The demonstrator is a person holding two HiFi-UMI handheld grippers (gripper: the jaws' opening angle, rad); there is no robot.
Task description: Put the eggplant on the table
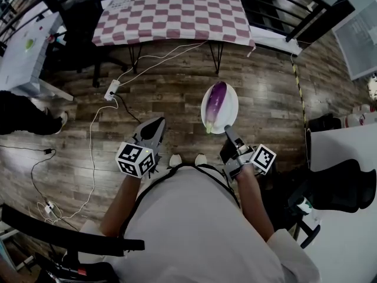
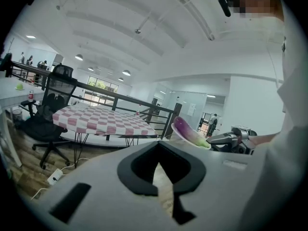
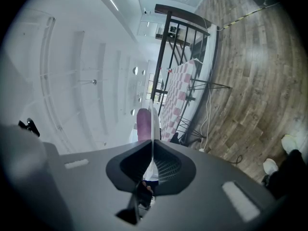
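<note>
Right hand-held gripper [image 1: 228, 131]: jaws clamped on the near rim of a white plate [image 1: 231, 108]. Its own view shows the plate edge-on as a thin line between the pads. The plate is carried in the air above the wooden floor [image 1: 165, 99].

Left hand-held gripper [image 1: 156, 123]: left of the plate and well apart from it. Tips are together with nothing between them.

Eggplant [image 1: 215, 102]: lies lengthwise on the plate, just left of the plate's centre.
- It spans almost rim to rim.
- It is deep purple at the far end, fading to pale with a green stem end toward the person.
- The skin is glossy and it looks intact.

Room around the plate:
- Ahead: open floor, then the near edge of the desk [image 1: 177, 16]. The desk has a red-and-white checked cloth and thin black legs under that edge.
- Ahead-left: a white power strip [image 1: 112, 89] on the floor, with a cable running from it toward the desk legs.
- Farther left: a black office chair [image 1: 79, 7] beside the desk's left corner.
- Ahead-right: a black railing [image 1: 277, 5].
- Right: a strip of yellow-and-black tape [image 1: 298, 93] on the floor, with bare boards between it and the plate.
</note>
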